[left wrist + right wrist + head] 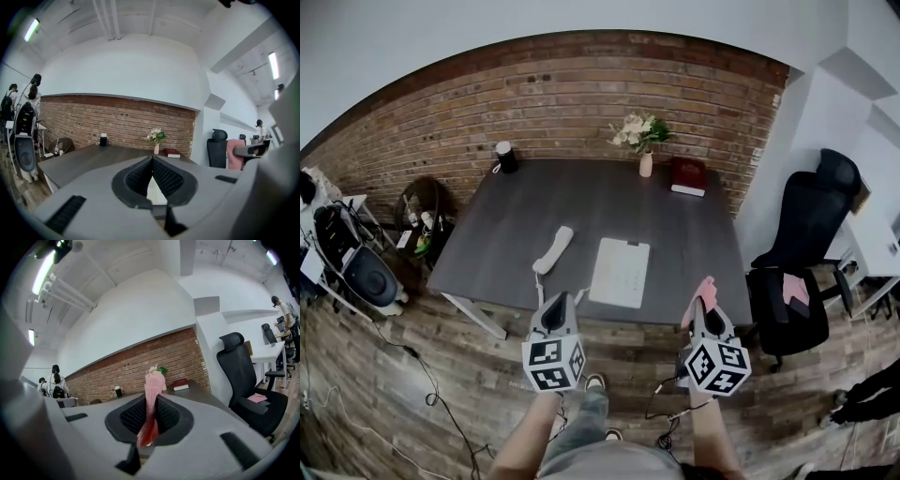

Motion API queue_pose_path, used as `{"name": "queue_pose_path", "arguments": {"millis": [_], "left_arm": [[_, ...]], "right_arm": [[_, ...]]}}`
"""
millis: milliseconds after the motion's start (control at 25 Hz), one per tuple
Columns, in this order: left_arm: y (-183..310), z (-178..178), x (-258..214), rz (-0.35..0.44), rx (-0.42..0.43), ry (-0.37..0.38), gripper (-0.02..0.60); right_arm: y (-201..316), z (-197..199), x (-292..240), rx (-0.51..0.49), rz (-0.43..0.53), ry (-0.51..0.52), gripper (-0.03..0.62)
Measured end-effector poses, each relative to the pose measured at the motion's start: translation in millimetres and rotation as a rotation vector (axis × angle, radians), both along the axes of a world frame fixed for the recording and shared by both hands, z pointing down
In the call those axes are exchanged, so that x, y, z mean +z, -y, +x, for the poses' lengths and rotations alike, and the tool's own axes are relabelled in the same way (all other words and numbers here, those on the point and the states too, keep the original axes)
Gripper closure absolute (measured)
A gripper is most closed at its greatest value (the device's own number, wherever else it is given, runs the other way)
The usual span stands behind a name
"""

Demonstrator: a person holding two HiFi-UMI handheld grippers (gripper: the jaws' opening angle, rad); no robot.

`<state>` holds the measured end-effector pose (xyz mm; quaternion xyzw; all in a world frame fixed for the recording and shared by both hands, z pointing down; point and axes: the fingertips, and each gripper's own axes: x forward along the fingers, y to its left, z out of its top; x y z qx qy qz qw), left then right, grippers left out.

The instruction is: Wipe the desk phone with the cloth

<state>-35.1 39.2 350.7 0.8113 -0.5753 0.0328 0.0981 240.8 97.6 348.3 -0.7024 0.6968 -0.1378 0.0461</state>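
Though near one desk (516,220), left gripper (560,302) empty, right gripper (702,307) with one cloth (706,289).

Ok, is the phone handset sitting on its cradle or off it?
Off. The handset lies flat on the desk, left of the phone base and apart from it.

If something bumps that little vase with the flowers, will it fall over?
Probably, yes. The small pale narrow vase stands upright on the dark desk, and its white flower bunch spreads wider than the vase does, so it looks top-heavy. It seems to be ceramic or glass, so it would likely break if it fell.
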Motion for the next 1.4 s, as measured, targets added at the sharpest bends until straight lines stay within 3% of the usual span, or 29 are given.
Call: {"name": "queue_pose_path", "arguments": {"millis": [440,840,1120,1400], "left_arm": [[119.7,17.9,1.1,0.001,0.081,-0.027,0.577],[218.9,11.4,-8.3,0.004,0.107,-0.055,0.577],[259.0,5.2,4.1,-0.028,0.106,-0.073,0.577],[262.7,8.1,23.0,-0.073,0.088,-0.06,0.577]], "right_arm": [[104.8,8.6,-13.2,0.062,0.009,-0.034,0.572],[193.0,-1.7,-26.0,0.08,-0.004,-0.067,0.572],[226.3,-10.7,-24.8,0.073,-0.025,-0.097,0.572],[242.7,-12.1,-7.7,0.026,-0.072,-0.092,0.572]]}}
